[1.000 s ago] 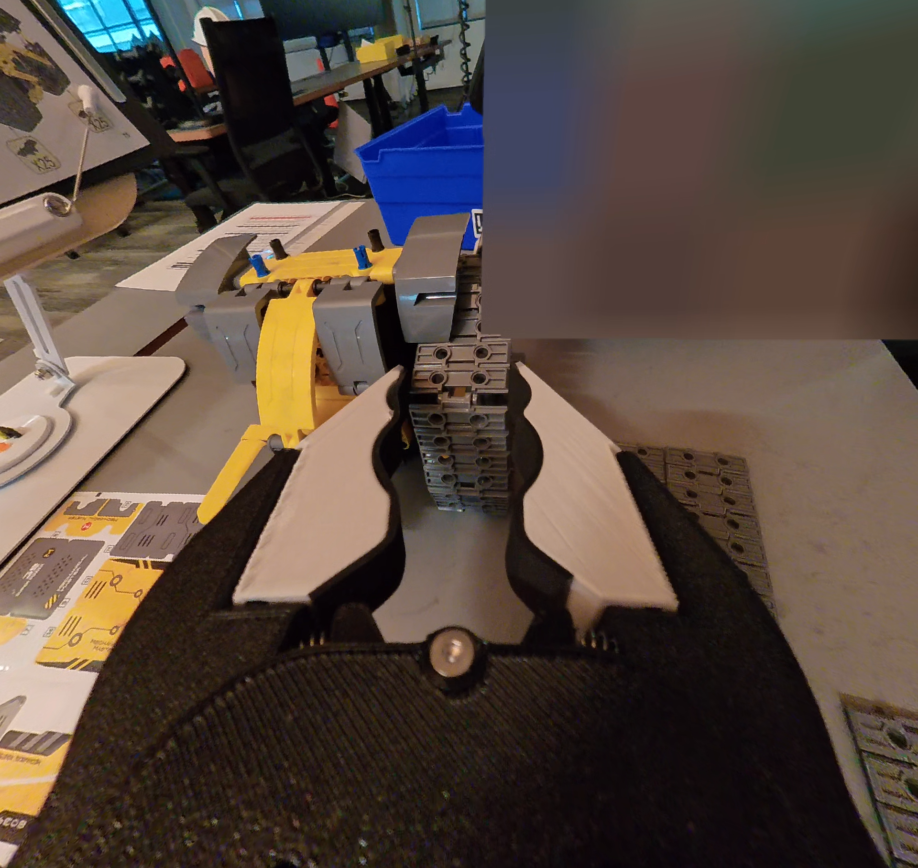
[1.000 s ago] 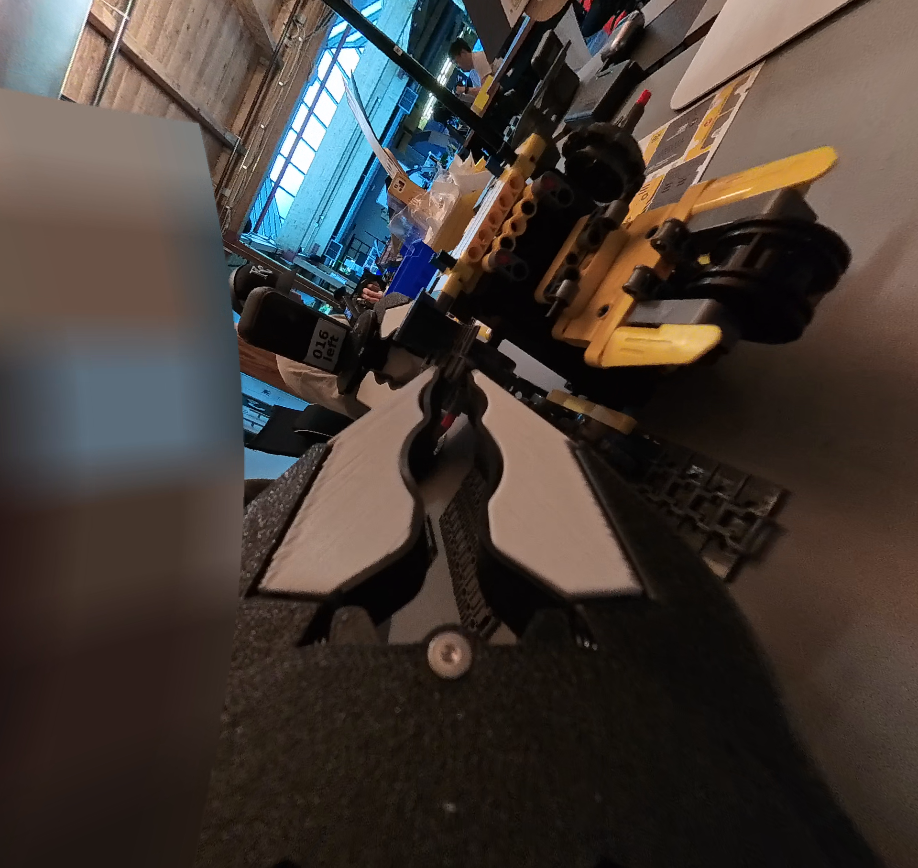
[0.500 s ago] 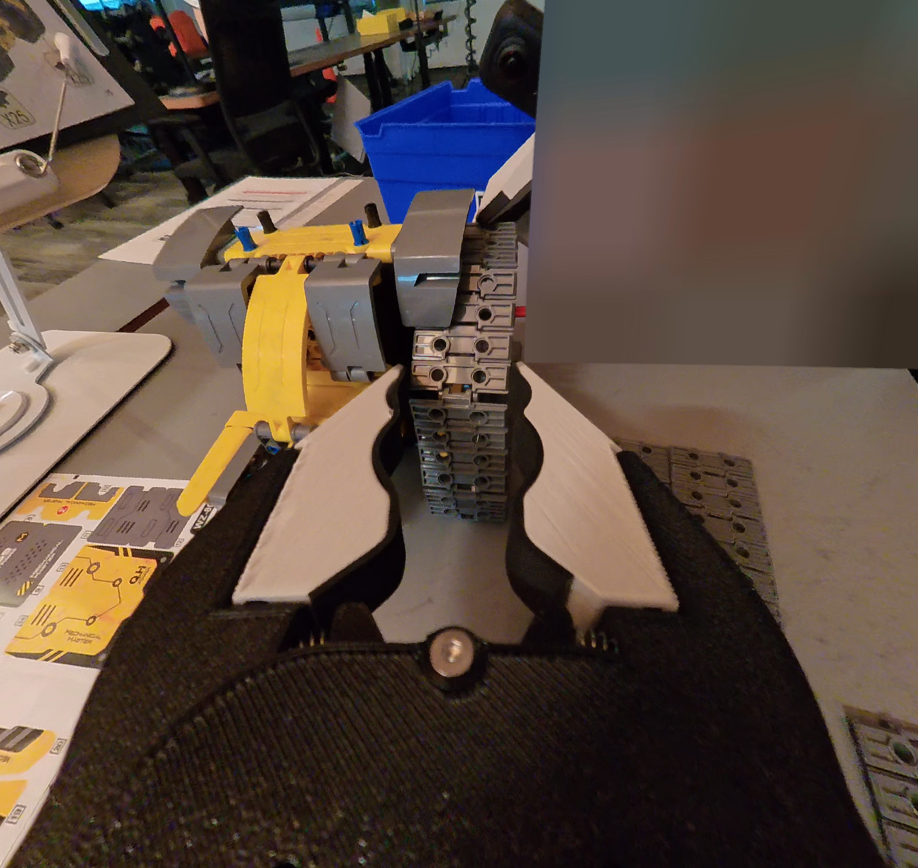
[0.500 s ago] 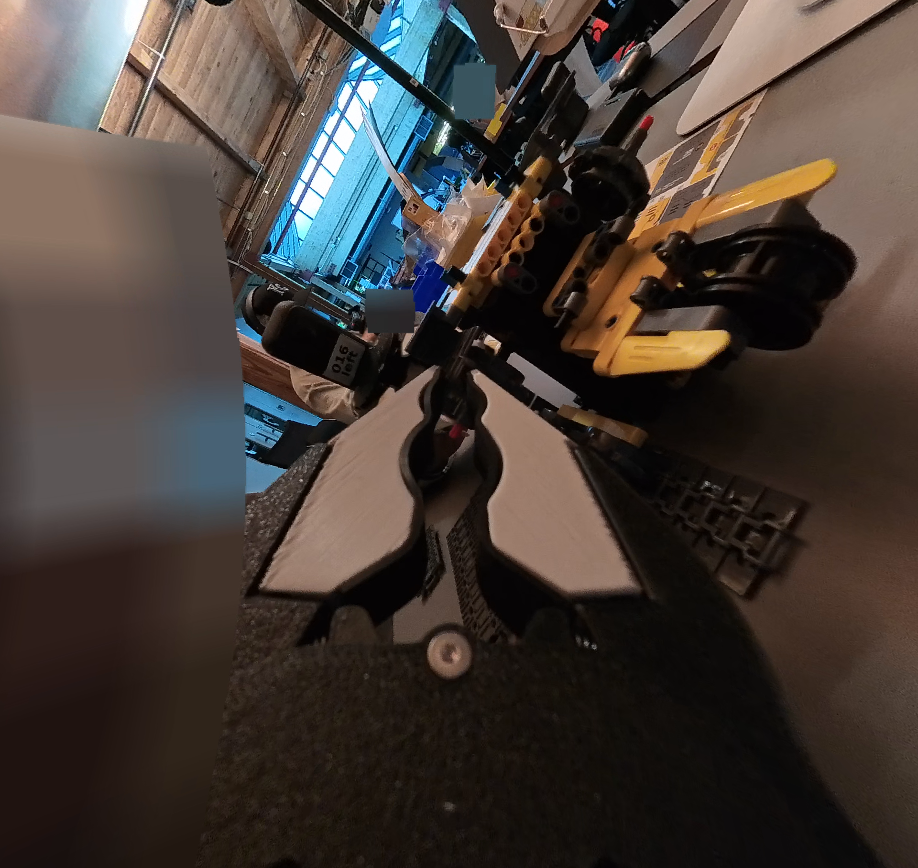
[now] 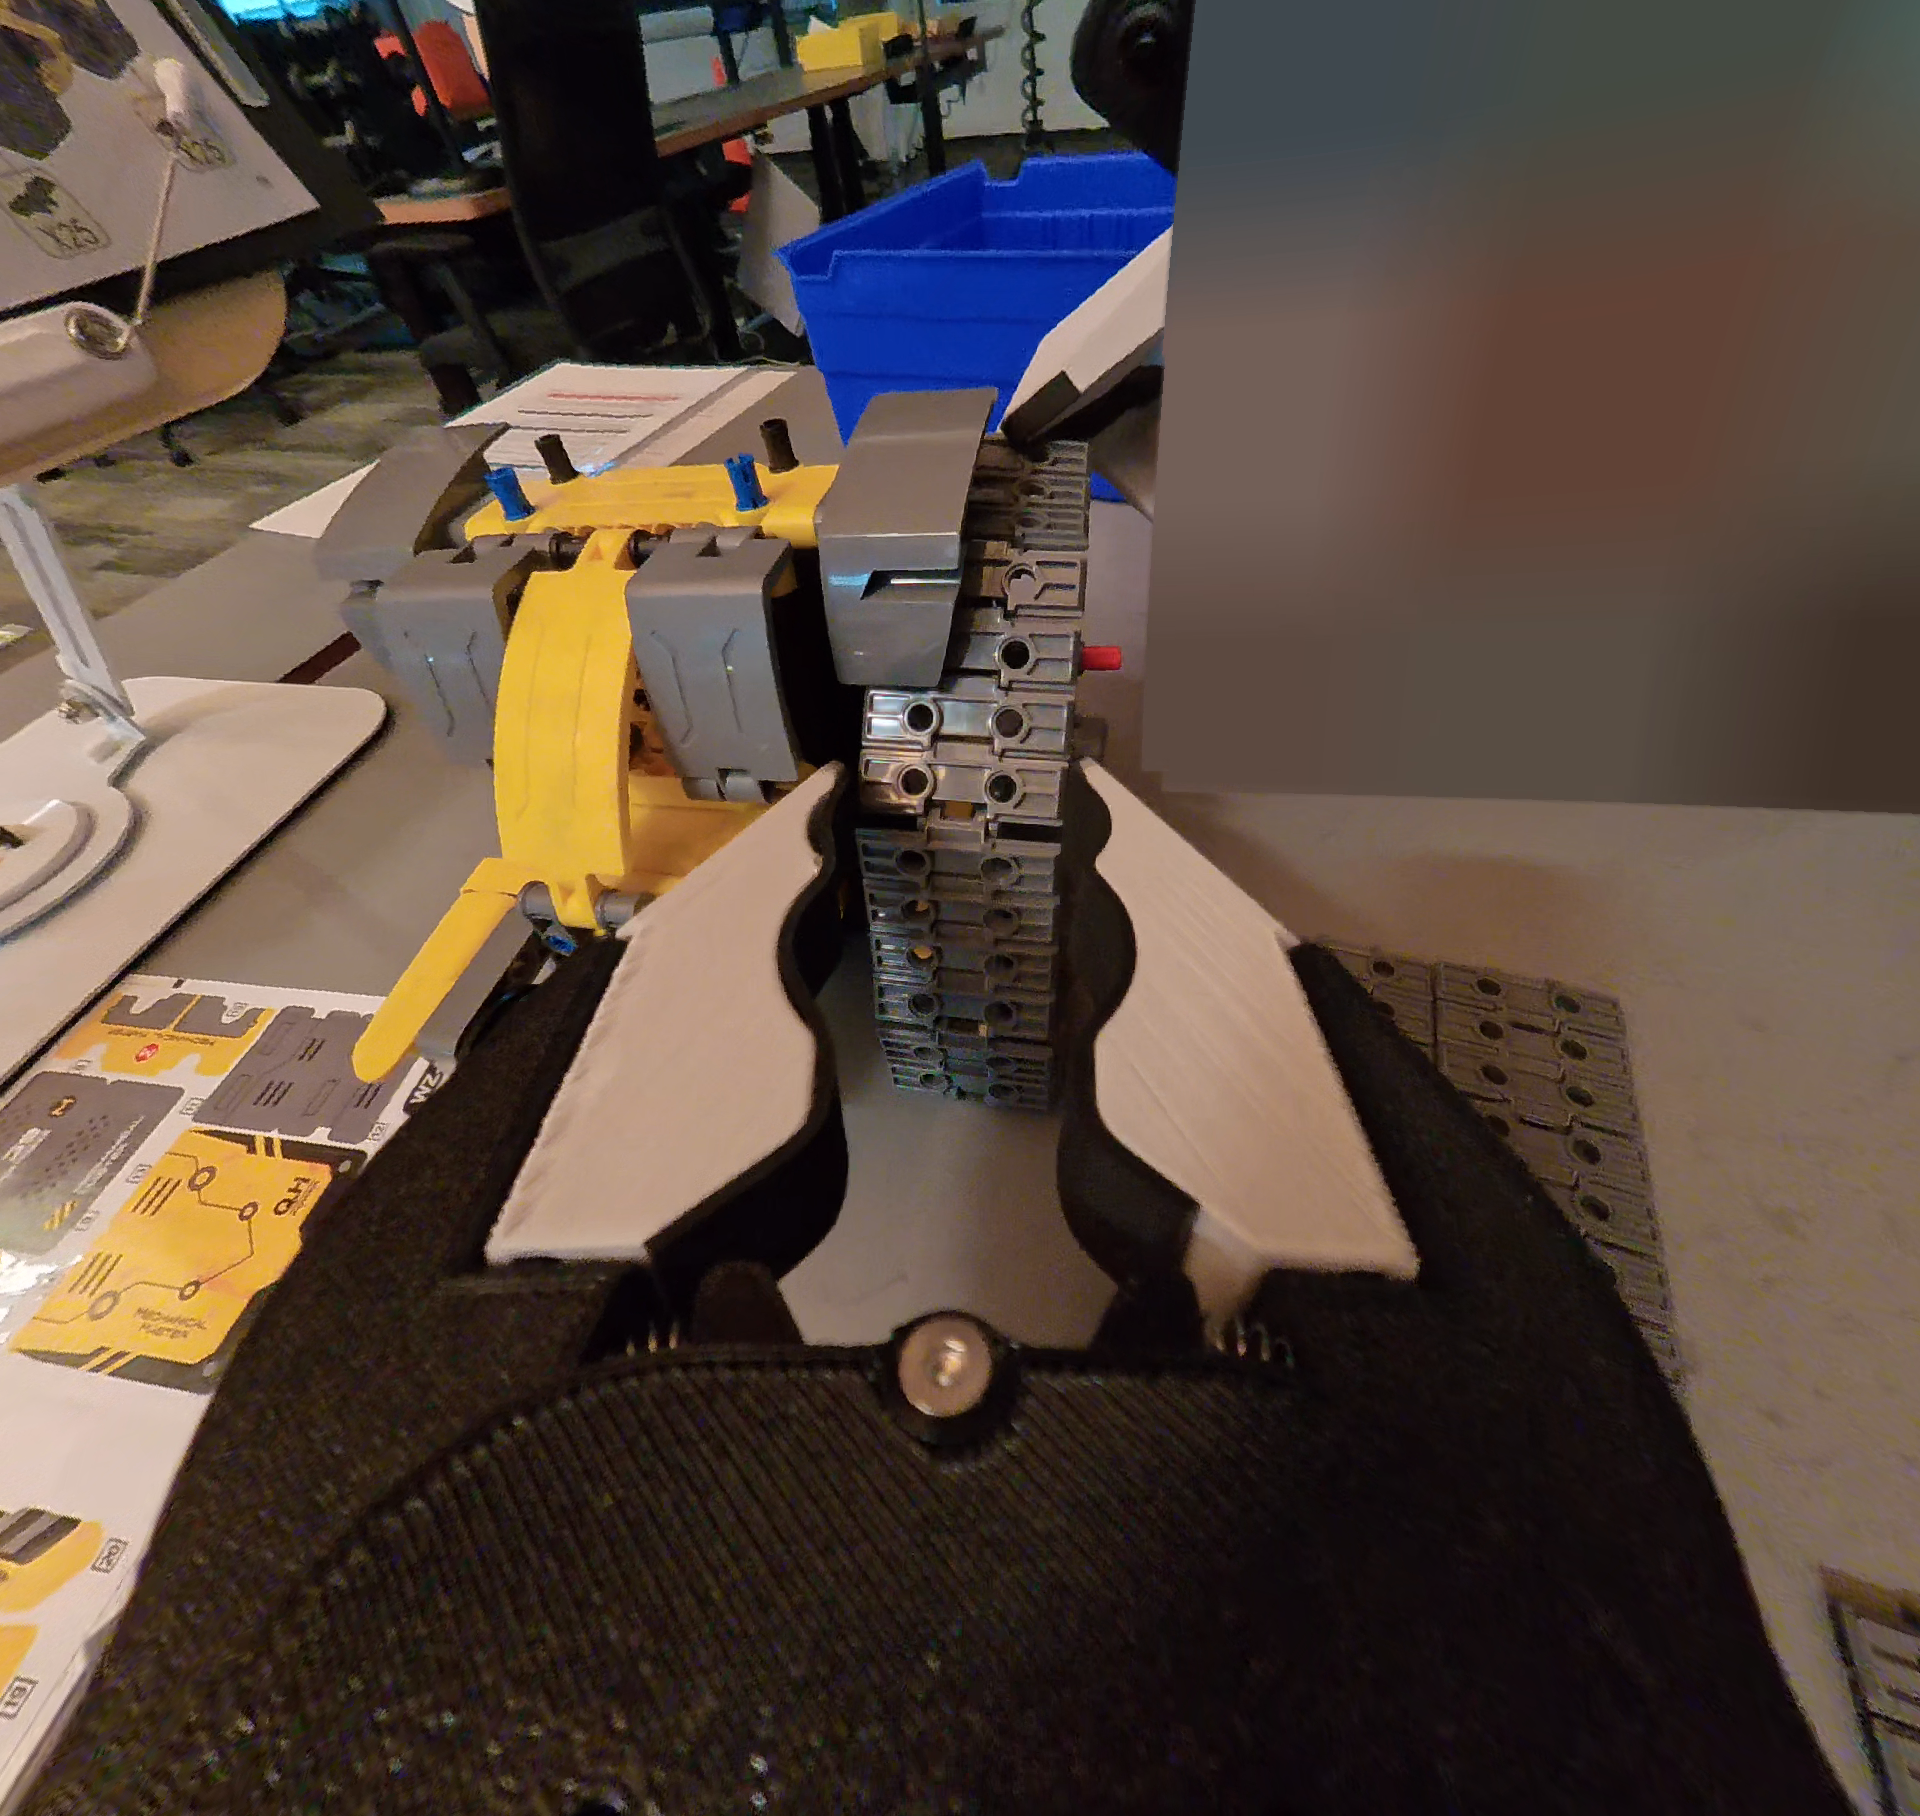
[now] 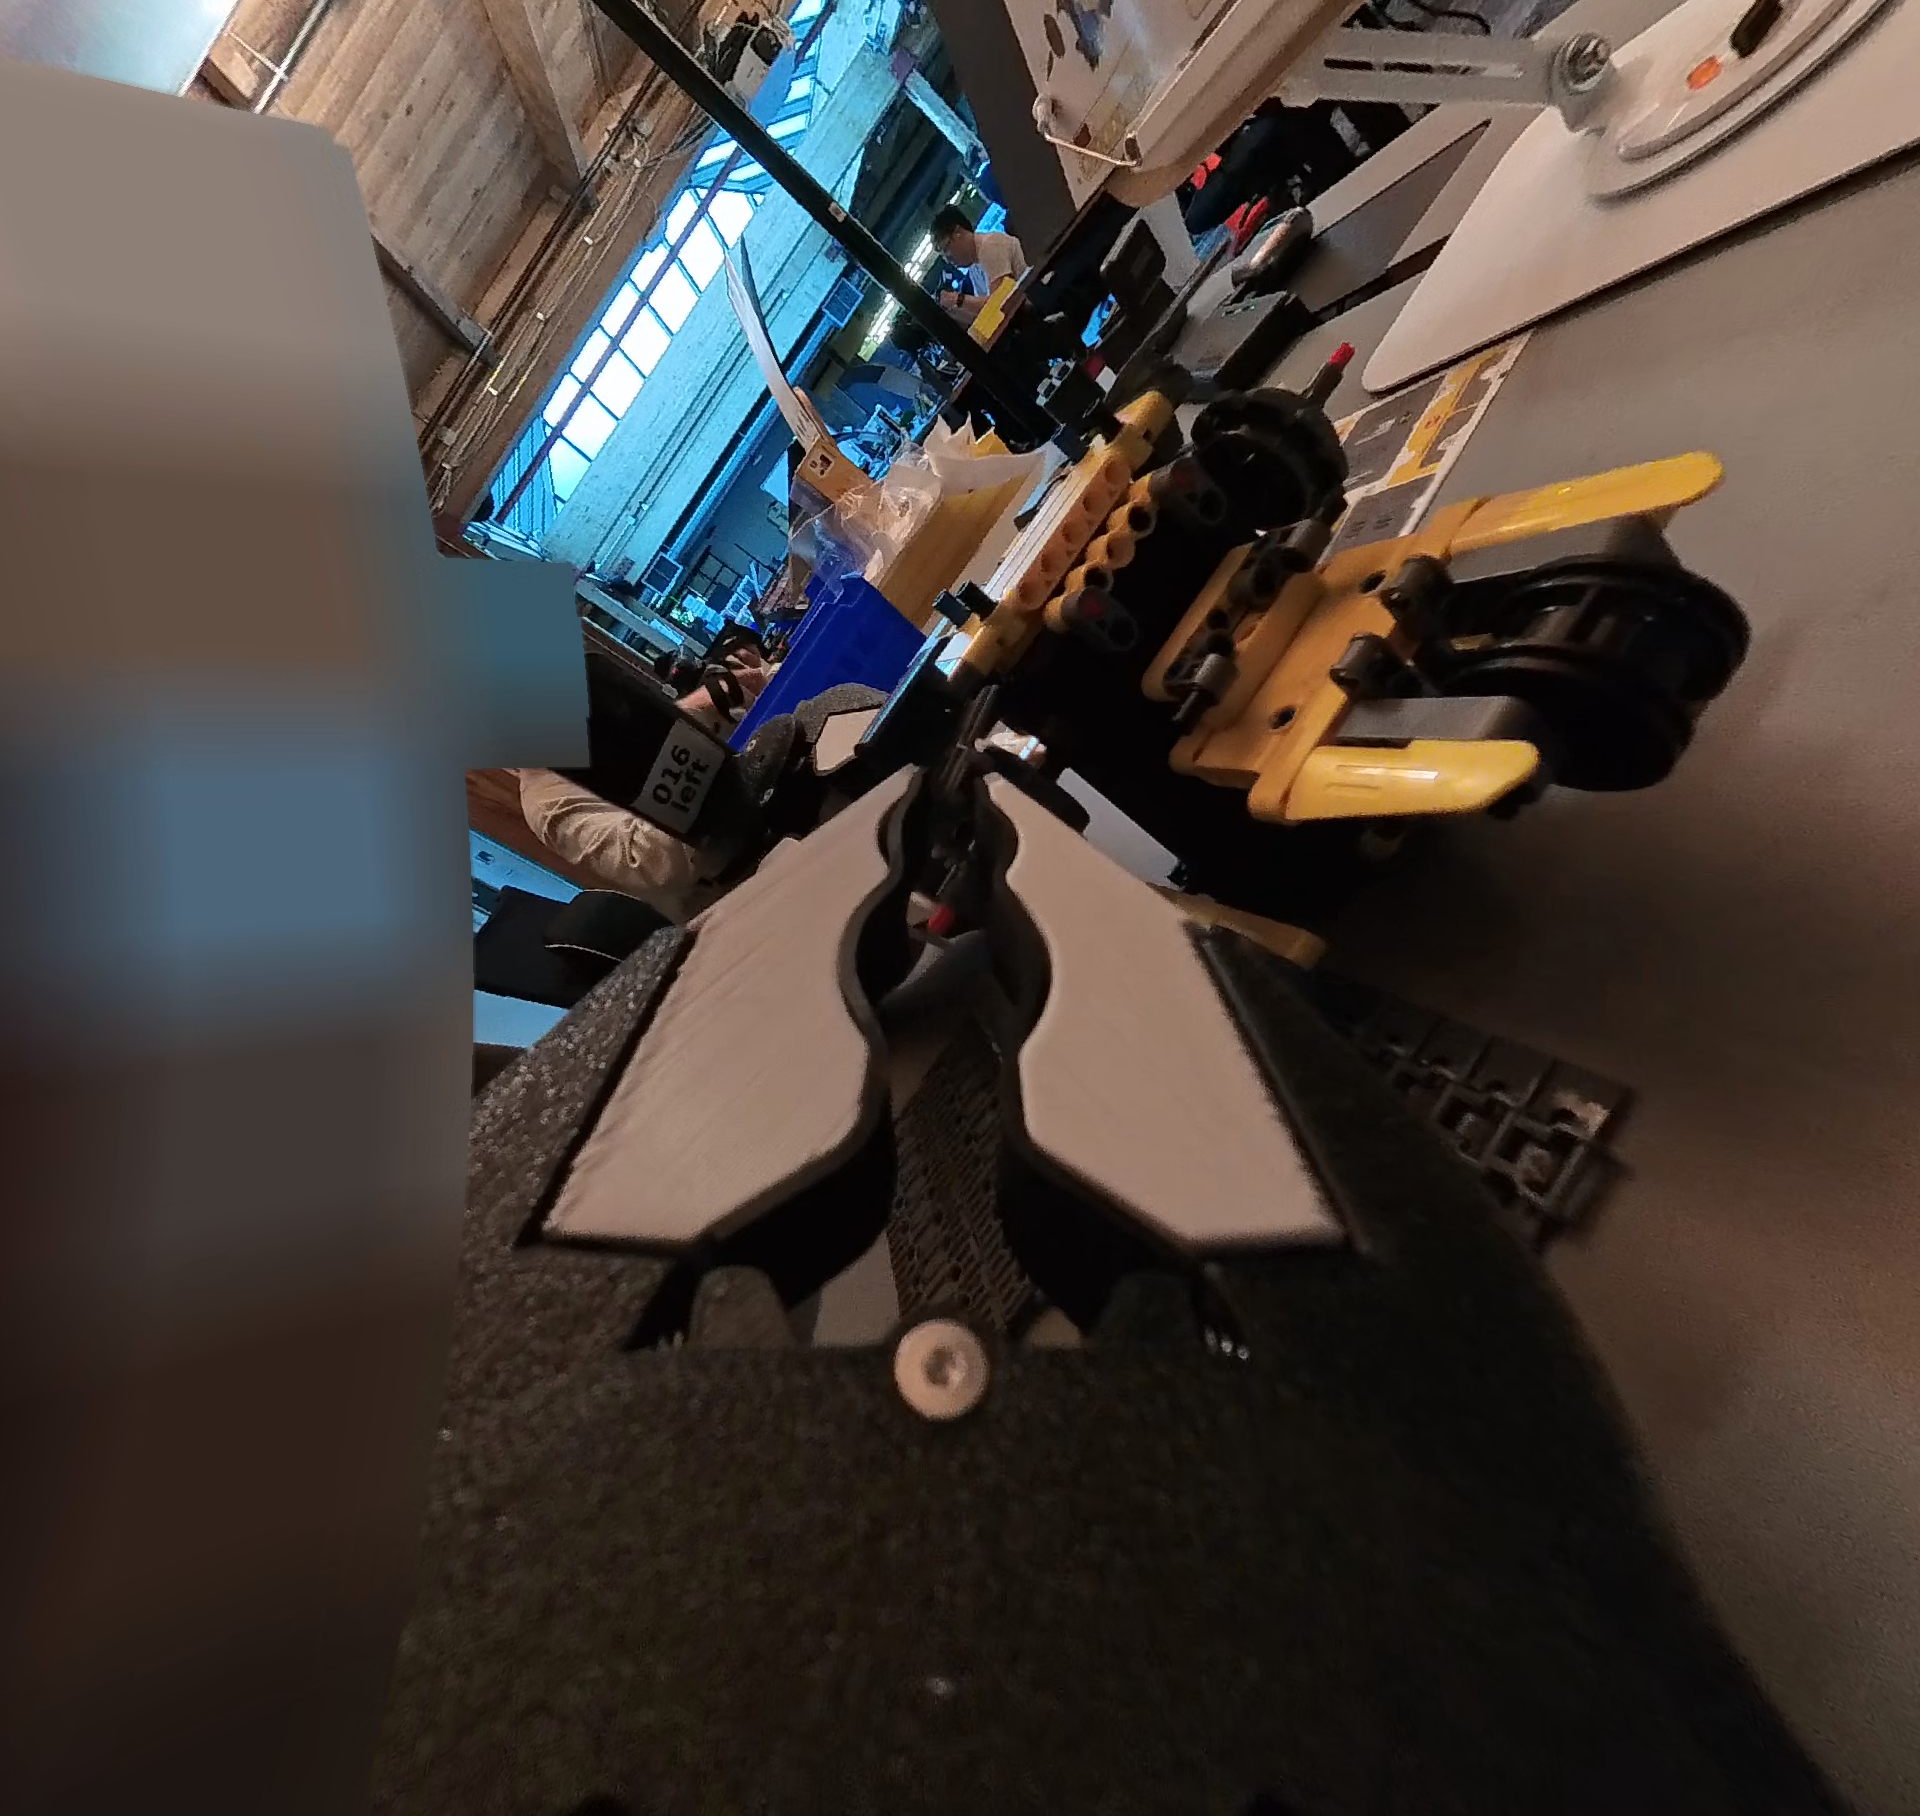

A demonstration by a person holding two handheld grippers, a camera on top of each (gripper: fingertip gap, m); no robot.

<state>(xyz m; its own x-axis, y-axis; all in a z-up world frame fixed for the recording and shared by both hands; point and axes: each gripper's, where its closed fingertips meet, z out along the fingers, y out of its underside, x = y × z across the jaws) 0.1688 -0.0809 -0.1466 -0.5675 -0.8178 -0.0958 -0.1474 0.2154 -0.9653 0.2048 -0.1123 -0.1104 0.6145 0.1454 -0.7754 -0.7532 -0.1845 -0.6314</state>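
A yellow and grey brick-built vehicle (image 5: pixel 623 644) stands on the grey table (image 5: pixel 1558 883). A grey link track (image 5: pixel 961 935) runs up its near end. My left gripper (image 5: pixel 958 795) is shut on this track, one finger against each side. My right gripper (image 6: pixel 951 784) is nearly closed on a thin dark piece at the track's upper end, beside a red pin (image 6: pixel 940 919). It also shows in the left wrist view (image 5: pixel 1091 353) at the top of the track. The vehicle appears in the right wrist view (image 6: pixel 1351 665), tilted, with the left gripper (image 6: pixel 727 779) behind it.
Loose grey track strips (image 5: pixel 1507 1070) lie flat on the table to the right, also in the right wrist view (image 6: pixel 1475 1112). A sticker sheet (image 5: pixel 177 1143) lies at left. A white stand base (image 5: pixel 187 758) and a blue bin (image 5: pixel 966 280) stand beyond. Tip to tip, the grippers are about 7 cm apart.
My left gripper keeps its hold on the track. The right gripper's finger has come into sight at the top of the track. The right wrist view has swung and shows more of the white stand.
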